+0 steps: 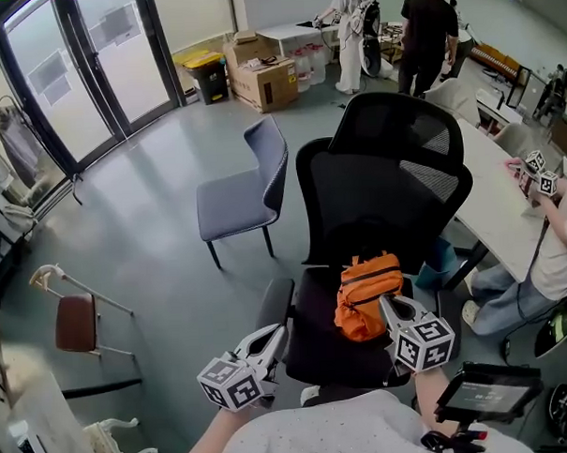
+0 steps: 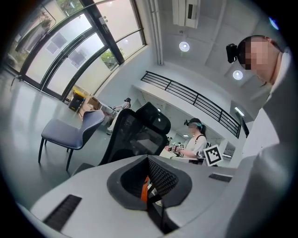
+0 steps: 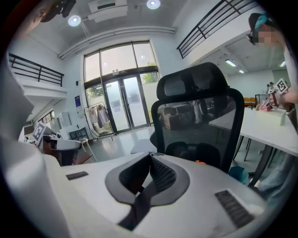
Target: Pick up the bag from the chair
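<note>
An orange bag (image 1: 366,297) lies on the seat of a black mesh office chair (image 1: 381,193). My right gripper (image 1: 390,307) is shut, its tips at the bag's right edge; whether they touch it I cannot tell. My left gripper (image 1: 274,337) is shut beside the chair's left armrest, apart from the bag. In the left gripper view the closed jaws of the left gripper (image 2: 149,158) show an orange sliver of the bag (image 2: 144,191) behind them. In the right gripper view the right gripper (image 3: 150,155) points at the chair back (image 3: 195,116), with a speck of the bag (image 3: 200,162) past it.
A grey-blue chair (image 1: 240,195) stands left of the office chair. A white table (image 1: 493,198) runs along the right, with a seated person (image 1: 556,246) holding grippers. A brown stool (image 1: 77,324) stands at the left and cardboard boxes (image 1: 263,76) at the back. A tablet (image 1: 483,395) is at lower right.
</note>
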The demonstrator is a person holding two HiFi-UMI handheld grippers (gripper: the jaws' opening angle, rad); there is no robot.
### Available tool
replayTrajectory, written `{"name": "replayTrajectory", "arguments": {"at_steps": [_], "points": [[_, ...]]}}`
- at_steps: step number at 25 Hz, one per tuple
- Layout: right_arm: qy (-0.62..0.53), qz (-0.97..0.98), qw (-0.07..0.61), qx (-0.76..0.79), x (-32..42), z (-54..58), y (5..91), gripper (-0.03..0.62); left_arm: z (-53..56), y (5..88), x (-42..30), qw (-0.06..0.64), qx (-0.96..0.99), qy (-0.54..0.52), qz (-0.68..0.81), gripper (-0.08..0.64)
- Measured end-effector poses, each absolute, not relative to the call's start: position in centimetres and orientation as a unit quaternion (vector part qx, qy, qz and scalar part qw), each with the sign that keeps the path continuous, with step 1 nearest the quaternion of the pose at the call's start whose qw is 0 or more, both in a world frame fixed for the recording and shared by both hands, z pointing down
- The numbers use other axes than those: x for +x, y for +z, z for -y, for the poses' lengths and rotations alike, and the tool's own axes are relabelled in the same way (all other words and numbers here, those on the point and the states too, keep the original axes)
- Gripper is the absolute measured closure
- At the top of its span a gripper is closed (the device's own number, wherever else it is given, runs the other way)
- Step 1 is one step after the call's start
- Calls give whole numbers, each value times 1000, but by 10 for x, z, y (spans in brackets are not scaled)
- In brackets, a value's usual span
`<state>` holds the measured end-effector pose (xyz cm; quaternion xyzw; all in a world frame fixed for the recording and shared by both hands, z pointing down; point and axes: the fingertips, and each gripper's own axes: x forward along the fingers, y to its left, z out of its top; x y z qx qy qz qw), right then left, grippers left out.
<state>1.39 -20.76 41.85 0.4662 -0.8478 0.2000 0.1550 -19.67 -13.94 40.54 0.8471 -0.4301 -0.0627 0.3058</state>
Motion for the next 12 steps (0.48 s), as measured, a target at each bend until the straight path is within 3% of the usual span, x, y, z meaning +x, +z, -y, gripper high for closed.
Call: {"name": "replayTrajectory", "arguments": {"at_steps": [12], "points": [[232, 840, 143, 469, 32, 271, 445, 588, 155, 426, -188, 349, 816, -53, 457, 560]]}}
